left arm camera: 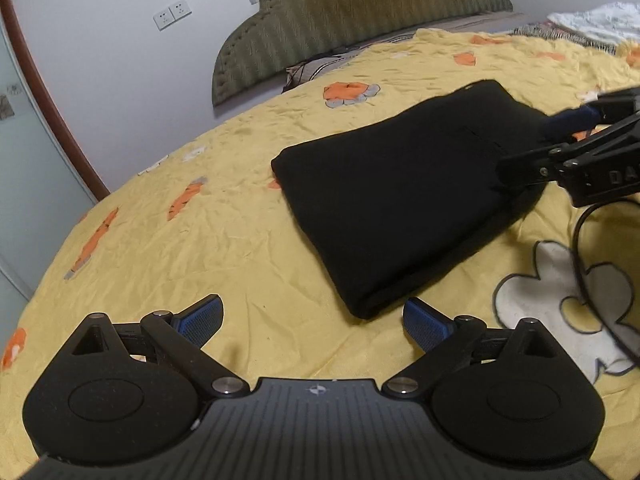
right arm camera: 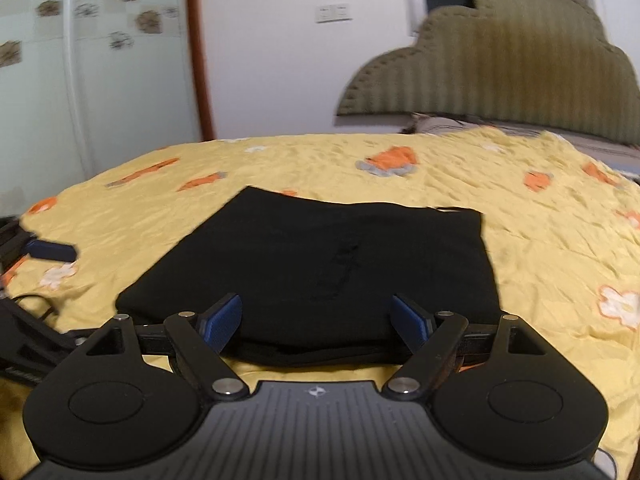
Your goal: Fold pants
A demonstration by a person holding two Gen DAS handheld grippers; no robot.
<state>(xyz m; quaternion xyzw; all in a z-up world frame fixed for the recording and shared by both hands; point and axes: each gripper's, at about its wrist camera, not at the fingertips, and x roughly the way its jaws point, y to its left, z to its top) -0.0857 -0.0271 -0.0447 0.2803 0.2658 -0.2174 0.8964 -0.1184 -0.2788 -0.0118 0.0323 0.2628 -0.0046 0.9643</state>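
Note:
The black pants (left arm camera: 400, 200) lie folded into a thick rectangle on the yellow bedspread (left arm camera: 200, 220). My left gripper (left arm camera: 314, 320) is open just short of the bundle's near corner, with only bedspread between its blue pads. My right gripper (left arm camera: 526, 144) reaches in from the right over the bundle's far side. In the right wrist view the pants (right arm camera: 332, 260) fill the middle. There my right gripper (right arm camera: 318, 320) is open, its pads wide apart on either side of the near folded edge without pressing it. One blue finger (right arm camera: 52, 251) of my left gripper shows at the left edge.
An olive padded headboard (left arm camera: 352, 20) and a white wall with sockets (left arm camera: 172, 16) stand behind the bed. White cloth (left arm camera: 596, 20) lies at the far right. A black cable (left arm camera: 580, 248) trails over the bedspread below my right gripper. The bed's edge curves away on the left.

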